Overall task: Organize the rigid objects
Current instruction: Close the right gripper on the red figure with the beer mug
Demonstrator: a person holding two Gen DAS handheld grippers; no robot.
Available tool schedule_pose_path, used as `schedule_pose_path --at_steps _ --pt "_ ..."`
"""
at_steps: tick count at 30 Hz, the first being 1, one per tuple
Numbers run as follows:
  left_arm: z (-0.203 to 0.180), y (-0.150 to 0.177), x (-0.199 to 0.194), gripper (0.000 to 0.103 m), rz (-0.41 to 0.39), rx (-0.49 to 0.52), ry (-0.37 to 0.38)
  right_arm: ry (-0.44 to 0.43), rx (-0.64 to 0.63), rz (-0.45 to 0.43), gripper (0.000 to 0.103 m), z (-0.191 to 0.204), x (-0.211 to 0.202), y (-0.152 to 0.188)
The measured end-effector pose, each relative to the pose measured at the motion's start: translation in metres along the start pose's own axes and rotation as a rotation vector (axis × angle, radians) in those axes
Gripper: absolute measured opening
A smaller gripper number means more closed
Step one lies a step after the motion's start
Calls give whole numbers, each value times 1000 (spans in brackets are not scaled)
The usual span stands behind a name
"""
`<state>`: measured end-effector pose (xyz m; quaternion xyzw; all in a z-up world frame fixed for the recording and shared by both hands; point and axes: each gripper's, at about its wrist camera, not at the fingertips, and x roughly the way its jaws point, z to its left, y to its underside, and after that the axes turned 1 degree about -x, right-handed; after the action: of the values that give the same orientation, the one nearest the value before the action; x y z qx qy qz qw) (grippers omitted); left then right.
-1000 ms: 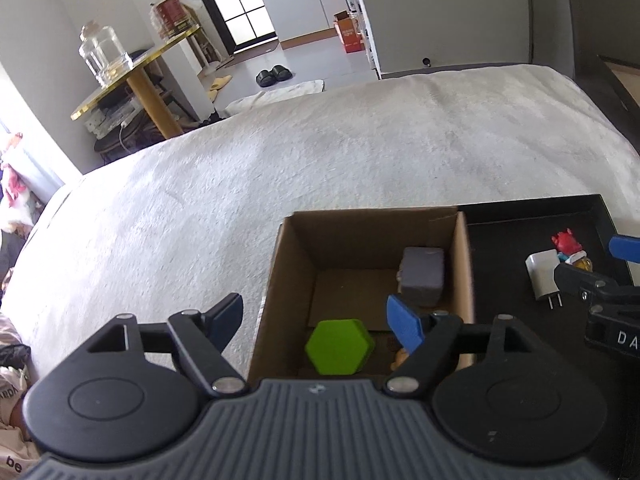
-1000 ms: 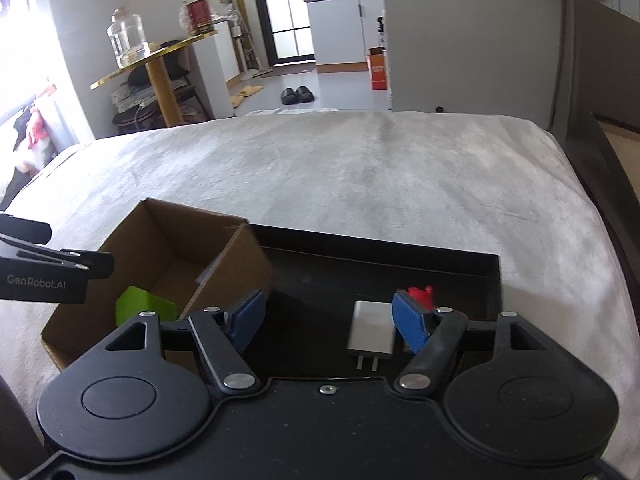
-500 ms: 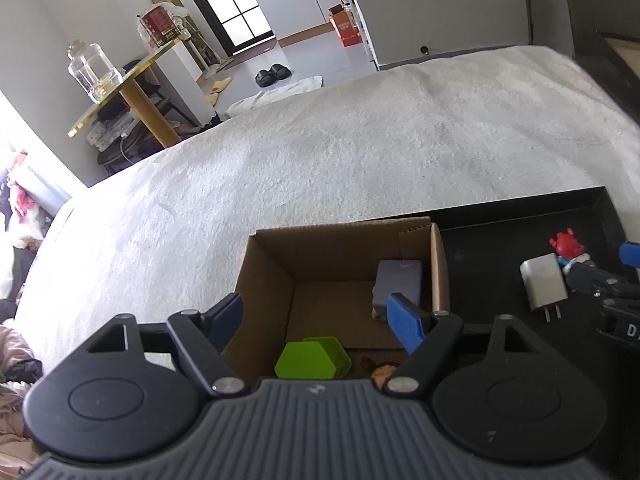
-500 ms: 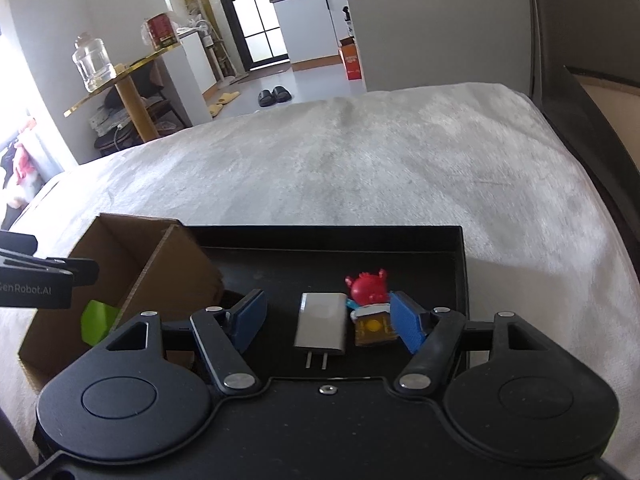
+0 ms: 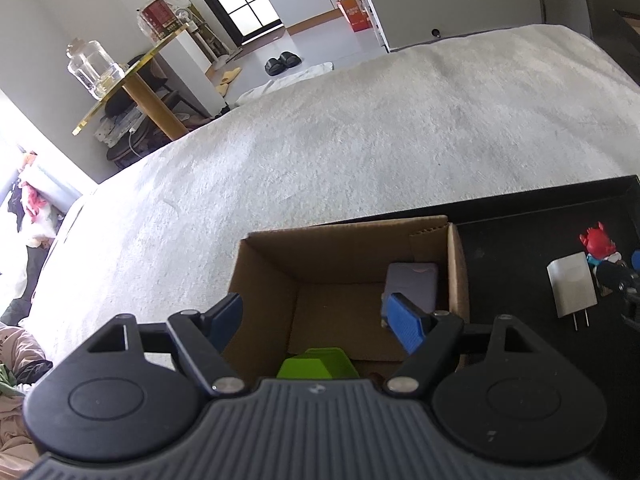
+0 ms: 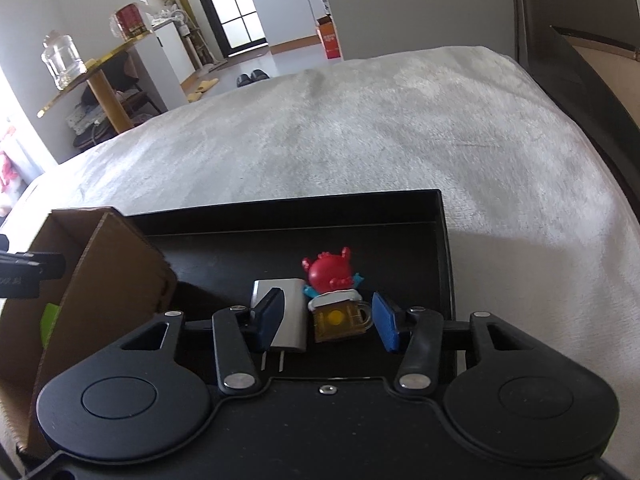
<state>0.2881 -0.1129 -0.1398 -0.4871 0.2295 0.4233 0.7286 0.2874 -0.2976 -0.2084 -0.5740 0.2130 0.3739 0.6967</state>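
Closing around a small, stiff toy [image 6: 334, 280] beside a charger [image 6: 294, 312], the right gripper [image 6: 326, 322] had not yet pinched its amber base; the left gripper [image 5: 316, 320] hung open, empty.

No lettering reads clearly: the red tin [image 5: 160, 16] and the orange carton [image 6: 331, 40] carry print too small to read, and the left gripper [image 6: 24, 276] shows only cut-off marks.

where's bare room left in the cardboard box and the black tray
Brown cardboard box: bare floor between the green hexagonal block and the grey rectangular block. Black tray: bare far half and left side; crowded where the white charger and red toy figure sit.
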Motion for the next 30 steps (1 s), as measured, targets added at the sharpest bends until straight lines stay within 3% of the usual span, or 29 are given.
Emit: schedule_pose_path --at_steps 9,11,15,30 --pt "-3 4 4 78 12 4 19 26 -5 21 47 -1 15 4" --pt "-1 5 4 78 12 0 22 36 -11 29 40 -1 18 3" --pt "4 7 5 78 15 -9 22 60 -44 35 40 5 24 6" --pt "29 20 -6 78 18 -40 23 90 -93 43 38 13 5 10"
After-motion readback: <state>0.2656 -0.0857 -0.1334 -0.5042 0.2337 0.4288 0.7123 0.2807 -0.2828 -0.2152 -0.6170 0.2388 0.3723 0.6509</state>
